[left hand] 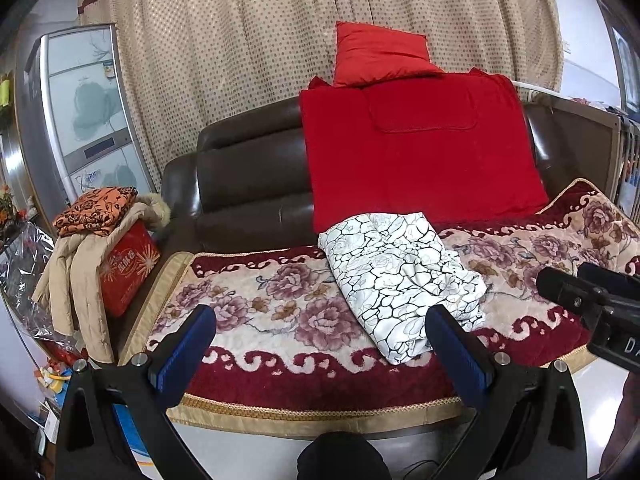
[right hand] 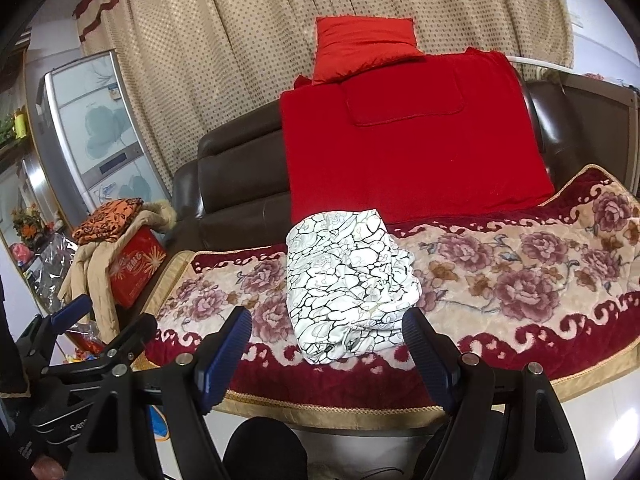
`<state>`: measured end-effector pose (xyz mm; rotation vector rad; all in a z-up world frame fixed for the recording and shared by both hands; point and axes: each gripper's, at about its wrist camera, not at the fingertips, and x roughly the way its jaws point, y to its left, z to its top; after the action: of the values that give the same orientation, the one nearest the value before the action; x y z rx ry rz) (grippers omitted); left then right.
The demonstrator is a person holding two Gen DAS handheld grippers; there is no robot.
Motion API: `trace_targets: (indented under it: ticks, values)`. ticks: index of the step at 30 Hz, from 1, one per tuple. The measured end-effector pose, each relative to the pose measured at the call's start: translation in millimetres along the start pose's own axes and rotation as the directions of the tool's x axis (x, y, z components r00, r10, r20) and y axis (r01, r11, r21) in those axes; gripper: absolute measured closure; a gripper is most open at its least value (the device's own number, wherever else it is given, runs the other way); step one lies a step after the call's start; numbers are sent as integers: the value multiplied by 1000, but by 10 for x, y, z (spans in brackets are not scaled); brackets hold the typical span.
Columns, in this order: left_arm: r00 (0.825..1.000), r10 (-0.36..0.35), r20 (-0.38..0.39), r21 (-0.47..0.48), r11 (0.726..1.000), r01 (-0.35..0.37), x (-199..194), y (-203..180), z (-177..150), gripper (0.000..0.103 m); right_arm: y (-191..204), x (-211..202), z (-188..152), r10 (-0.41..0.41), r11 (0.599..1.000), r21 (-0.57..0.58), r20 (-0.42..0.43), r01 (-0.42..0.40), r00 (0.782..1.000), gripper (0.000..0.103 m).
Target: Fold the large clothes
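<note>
1. The white patterned garment (left hand: pixel 404 280) lies folded in a rumpled bundle on the floral blanket (left hand: pixel 256 308) covering the brown sofa (left hand: pixel 248 176), in front of a red blanket (left hand: pixel 420 152). In the left wrist view, the left gripper (left hand: pixel 320 340) hangs above the blanket's near edge, jaws wide apart and empty.
2. In the right wrist view, the right gripper (right hand: pixel 326 344) hangs before the bundle, jaws spread and holding nothing. A red box (right hand: pixel 136 268) stands at left.
</note>
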<state>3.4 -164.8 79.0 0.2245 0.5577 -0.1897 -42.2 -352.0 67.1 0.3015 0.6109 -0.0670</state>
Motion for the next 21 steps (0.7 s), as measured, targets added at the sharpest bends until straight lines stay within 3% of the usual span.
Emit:
trace_targets:
  ticks: [21]
  values:
    - [995, -25, -95, -95, 995, 16, 1043, 361, 105, 0, 222, 843, 269, -40, 999, -33, -72, 38, 997, 22]
